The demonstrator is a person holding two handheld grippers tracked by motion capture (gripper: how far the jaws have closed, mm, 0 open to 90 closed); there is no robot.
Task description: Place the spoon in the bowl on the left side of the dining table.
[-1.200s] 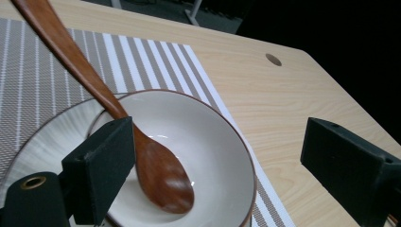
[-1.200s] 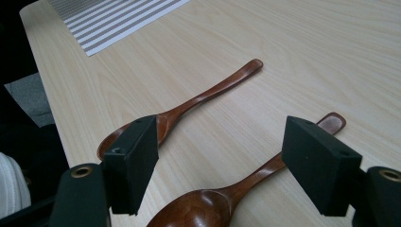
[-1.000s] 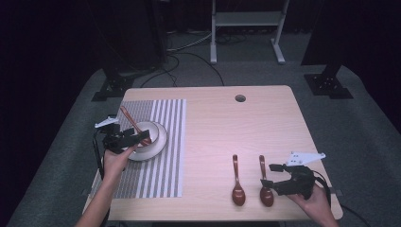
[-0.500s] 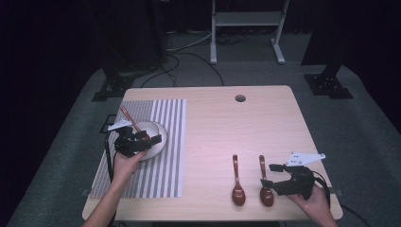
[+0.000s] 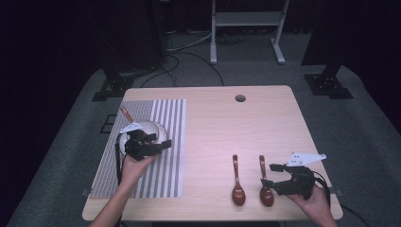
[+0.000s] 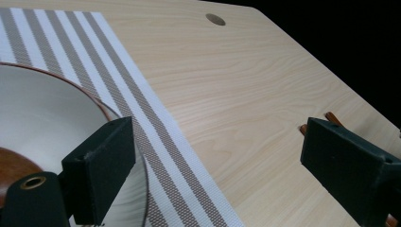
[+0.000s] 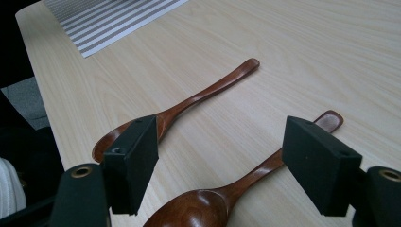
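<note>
A white bowl [image 5: 152, 128] sits on the striped placemat [image 5: 161, 165] at the table's left, with a brown spoon [image 5: 125, 113] leaning out of it. My left gripper [image 5: 160, 141] hovers over the bowl's near right side, open. In the left gripper view, its left jaw stands at the bowl [image 6: 42, 109] rim, its right jaw over bare wood, nothing pinched. Two wooden spoons [image 5: 238, 182] [image 5: 265, 183] lie side by side at the front right. My right gripper [image 5: 270, 175] is open, and its jaws straddle the right spoon [image 7: 198, 210] without touching it; the other spoon [image 7: 208, 92] lies just beyond.
A round cable hole [image 5: 240, 98] marks the table's far side. The table's front edge [image 5: 213, 218] runs close below both hands. A dark floor with stands and cables surrounds the table.
My left gripper has slid to the right across the bowl, from its left side to its right rim. The right gripper and both spoons have stayed put.
</note>
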